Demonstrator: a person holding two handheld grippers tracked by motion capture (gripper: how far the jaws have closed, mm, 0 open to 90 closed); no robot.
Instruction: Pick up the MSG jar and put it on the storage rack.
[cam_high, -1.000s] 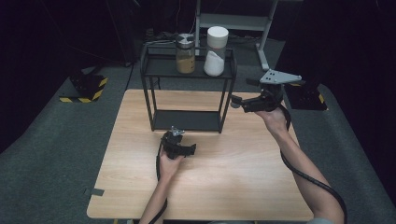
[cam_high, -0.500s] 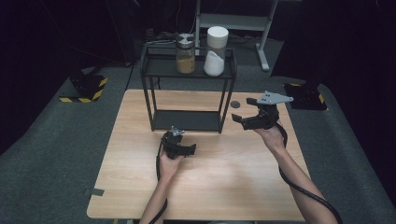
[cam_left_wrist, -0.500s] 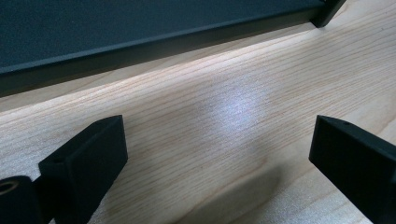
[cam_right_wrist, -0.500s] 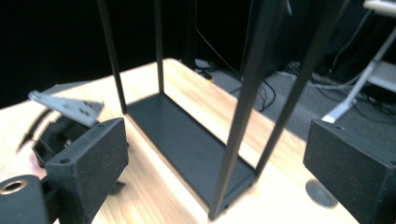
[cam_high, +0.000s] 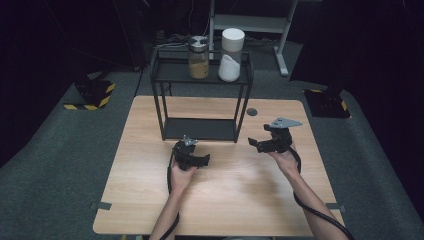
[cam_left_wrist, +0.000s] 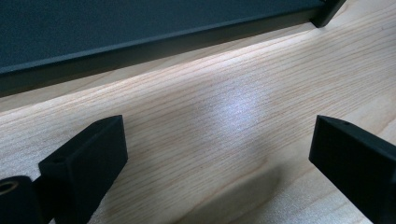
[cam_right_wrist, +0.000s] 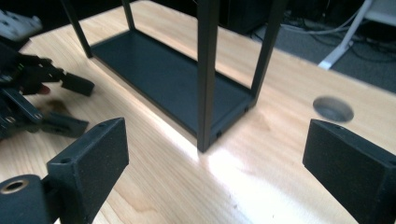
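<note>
A black two-shelf metal rack (cam_high: 200, 129) stands at the back middle of the wooden table (cam_high: 225, 200). On its top shelf stand a glass jar of amber contents (cam_high: 198, 57) and a white container (cam_high: 232, 47). My left gripper (cam_high: 199, 159) rests low on the table just in front of the rack, open and empty; its view shows bare wood between the jaws (cam_left_wrist: 215, 135) and the rack's lower shelf edge (cam_left_wrist: 140, 28) ahead. My right gripper (cam_high: 261, 144) hovers low off the rack's front right corner, open and empty (cam_right_wrist: 215, 140), facing that corner post (cam_right_wrist: 208, 74).
A round cable hole (cam_high: 252, 112) lies in the table right of the rack, also the hole (cam_right_wrist: 332, 108) in the right gripper view. The left gripper (cam_right_wrist: 37, 98) appears at that view's left edge. Grey carpet surrounds the table; a desk frame stands behind.
The right gripper has come down from about the rack's mid height to just above the table, its jaws staying apart. The left gripper has not moved.
</note>
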